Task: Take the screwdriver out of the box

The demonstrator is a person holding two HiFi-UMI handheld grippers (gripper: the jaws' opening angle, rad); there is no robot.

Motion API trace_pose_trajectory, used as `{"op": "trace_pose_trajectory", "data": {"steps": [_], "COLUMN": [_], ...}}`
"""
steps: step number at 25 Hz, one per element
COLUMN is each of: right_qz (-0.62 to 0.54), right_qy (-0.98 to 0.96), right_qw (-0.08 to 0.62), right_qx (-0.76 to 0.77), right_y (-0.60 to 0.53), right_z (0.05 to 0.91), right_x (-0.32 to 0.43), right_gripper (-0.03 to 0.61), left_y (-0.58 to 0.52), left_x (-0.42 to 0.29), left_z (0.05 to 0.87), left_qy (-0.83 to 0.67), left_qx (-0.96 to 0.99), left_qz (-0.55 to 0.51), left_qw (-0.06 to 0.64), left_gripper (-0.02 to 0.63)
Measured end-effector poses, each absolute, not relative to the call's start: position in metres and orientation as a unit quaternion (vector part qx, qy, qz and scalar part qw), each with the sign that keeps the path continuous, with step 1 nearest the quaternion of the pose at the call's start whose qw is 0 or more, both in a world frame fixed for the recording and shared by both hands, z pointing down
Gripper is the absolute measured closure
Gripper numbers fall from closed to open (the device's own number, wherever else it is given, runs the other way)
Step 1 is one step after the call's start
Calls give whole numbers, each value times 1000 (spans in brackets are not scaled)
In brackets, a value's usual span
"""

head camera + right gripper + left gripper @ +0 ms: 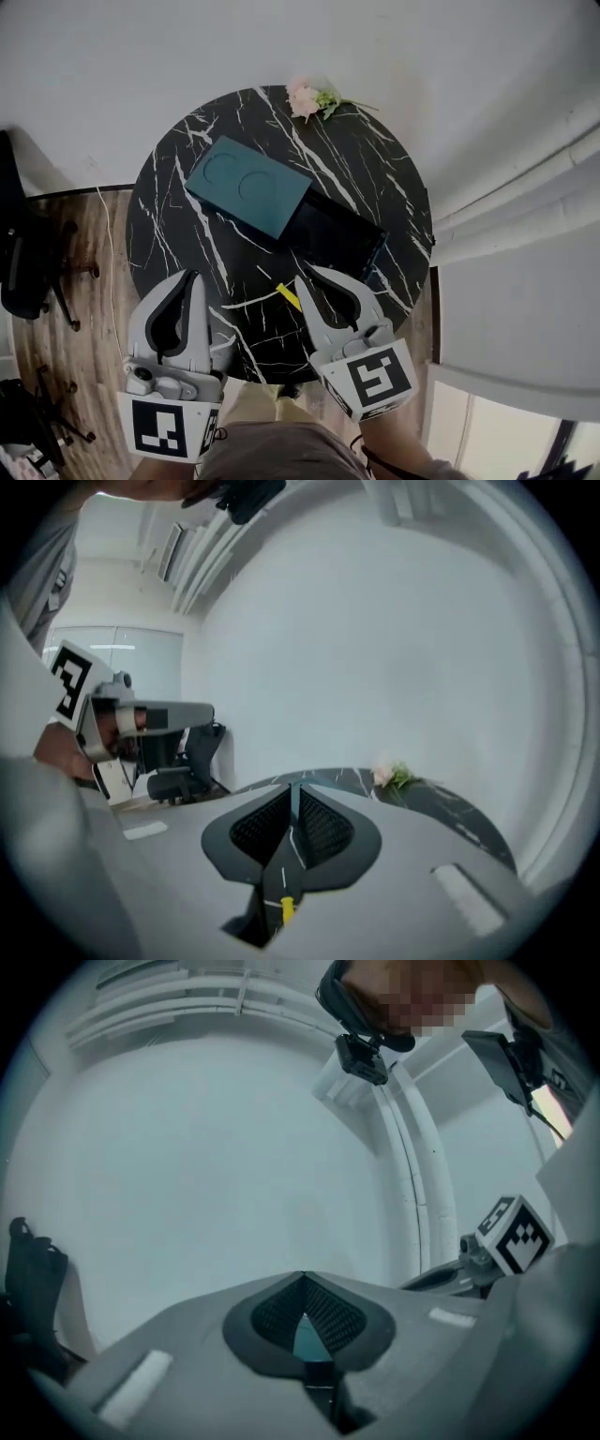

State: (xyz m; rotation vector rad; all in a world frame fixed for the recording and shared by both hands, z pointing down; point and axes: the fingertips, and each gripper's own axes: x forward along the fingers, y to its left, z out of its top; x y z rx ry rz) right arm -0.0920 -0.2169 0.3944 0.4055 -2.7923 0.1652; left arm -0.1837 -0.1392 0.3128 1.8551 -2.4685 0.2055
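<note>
On table [375,178], screwdriver [289,297] diagonal, beside right claw [307,275]

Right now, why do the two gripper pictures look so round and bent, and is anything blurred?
Left gripper view: a wide-angle lens bows the wall trim and leaves black corners; the mosaic patch at top was added afterwards. Right gripper view: same bending, curving the table rim. Head view: evenly lit, fairly sharp.

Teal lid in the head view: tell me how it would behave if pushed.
The teal lid looks flat, broad and rigid, so it would probably slide rather than tip or roll. The polished marble table likely offers little grip. It seems to overlap the dark box, so a push might nudge that too.
</note>
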Motion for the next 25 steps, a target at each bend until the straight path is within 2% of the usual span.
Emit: {"op": "trace_pose_trajectory", "data": {"steps": [2, 10, 25], "right_qz": [41, -28, -68], "right_qy": [-979, -976, -968], "right_qw": [114, 26, -3], "right_qx": [161, 217, 242], "right_y": [-218, -204, -185], "right_z": [353, 245, 210], "right_x": [-79, -24, 5], "right_gripper": [551, 554, 555], "left_y": [-135, -117, -99], "left_x": [-172, -121, -99], "left_z": [294, 224, 196], "left_qy": [-799, -792, -789], "left_qx": [598, 604, 604], "left_qz": [65, 48, 38], "left_qw": [-1, -75, -103], "left_gripper": [612, 612, 612]}}
